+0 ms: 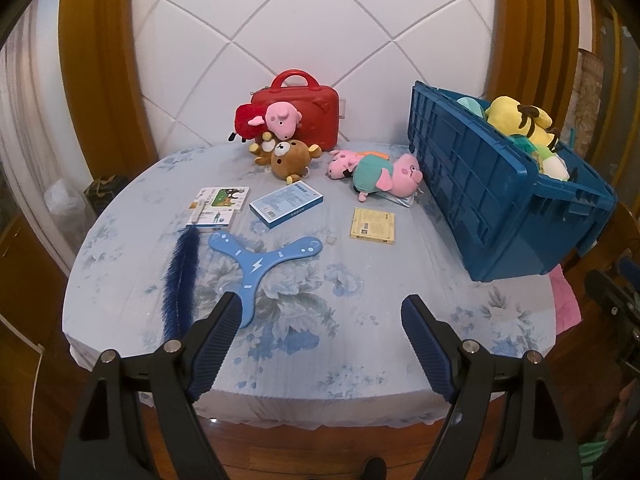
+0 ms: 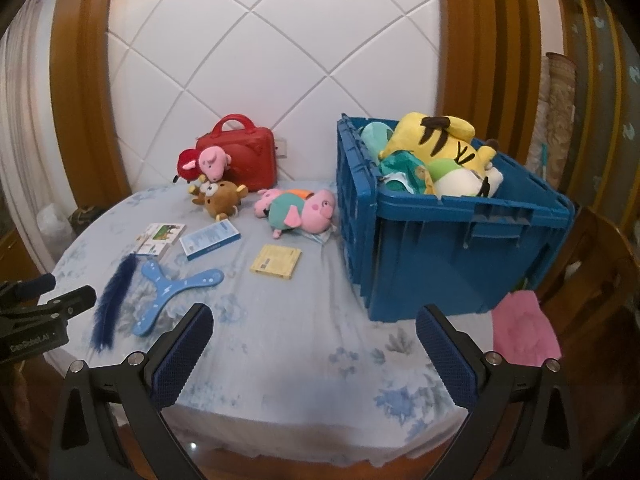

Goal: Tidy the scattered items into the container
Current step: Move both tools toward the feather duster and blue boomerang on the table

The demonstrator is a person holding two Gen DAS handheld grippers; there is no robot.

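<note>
Nearest the lens at the bottom of the left wrist view, the left claw (image 1: 318, 312) stands wide with nothing between its blue-padded fingers, hanging over the near edge of a bed (image 1: 320, 340) spread with a pale blue flowered sheet. Low in the right wrist view the right claw (image 2: 314, 320) gapes just as wide and just as empty, and the left one shows there at the left edge of the frame. Just past the left finger lies a blue three-armed boomerang (image 1: 256, 266), with a dark blue feather (image 1: 180, 284) stretched alongside it toward the left of the frame. Farther up the sheet sit a blue box (image 1: 286, 205), a small stack of picture cards (image 1: 218, 205) to its left, and a yellow card (image 1: 373, 225) by itself nearer the centre right. Beyond those a pink pig plush in a teal shirt (image 1: 384, 178) lies on its side, almost against the blue crate (image 1: 492, 200), which fills the right of the frame and is already heaped with soft toys, a yellow striped tiger (image 2: 440, 140) on top. A pink cloth (image 2: 524, 328) lies at the crate's near corner. Farthest back, against the white quilted headboard (image 1: 320, 40), a brown bear plush (image 1: 290, 158) and a pig plush in red (image 1: 268, 118) lean on a red case (image 1: 304, 112).
</note>
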